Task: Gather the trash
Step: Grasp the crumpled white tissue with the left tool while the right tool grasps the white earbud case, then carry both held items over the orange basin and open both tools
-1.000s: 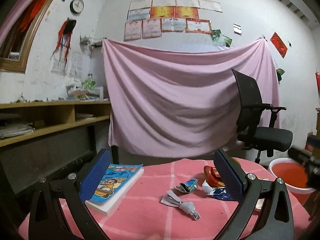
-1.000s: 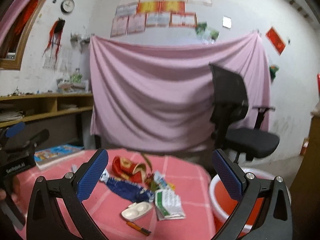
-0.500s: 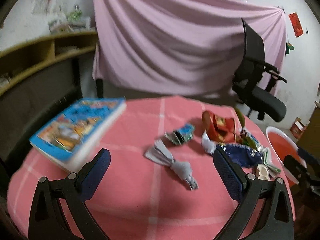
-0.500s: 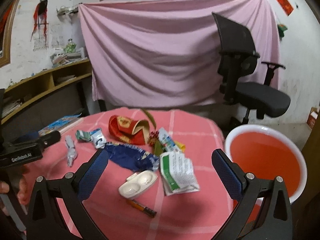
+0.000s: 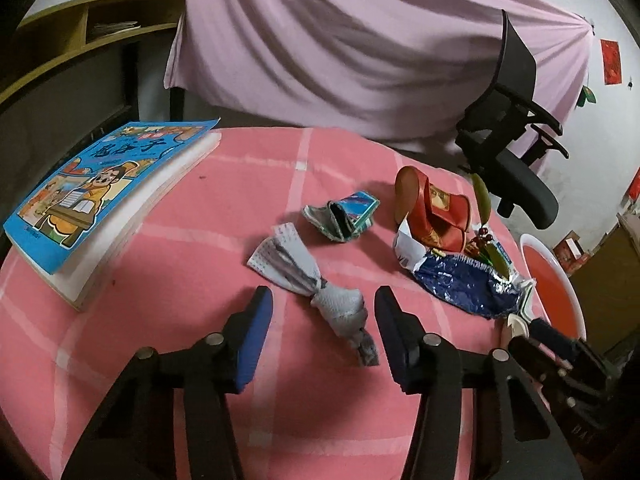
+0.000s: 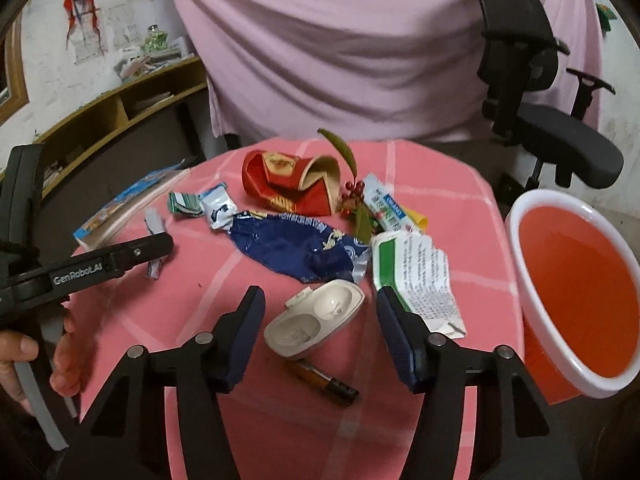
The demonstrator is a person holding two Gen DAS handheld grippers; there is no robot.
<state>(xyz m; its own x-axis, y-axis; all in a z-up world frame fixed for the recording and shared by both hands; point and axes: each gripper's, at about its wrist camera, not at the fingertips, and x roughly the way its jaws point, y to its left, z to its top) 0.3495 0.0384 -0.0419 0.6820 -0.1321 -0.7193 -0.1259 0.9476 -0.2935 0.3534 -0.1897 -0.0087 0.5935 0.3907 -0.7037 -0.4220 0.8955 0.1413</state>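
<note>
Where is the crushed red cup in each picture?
Left wrist view: the crushed red cup lies right of center, behind the blue wrapper.
Right wrist view: the cup lies at upper center, again behind the wrapper.
Shared landmark: the red basin, at the table's right.

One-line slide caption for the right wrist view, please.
Right hand-held gripper closing around a white plastic case amid trash on the pink table.

Dim, flat indoor light from above, with soft shadows beside the litter on the desk [image 5: 224, 208]. Strong fisheye bending and black vignetting at every corner. Slight blur toward the edges, mild glare on the blue foil wrapper [image 6: 296, 246].
</note>
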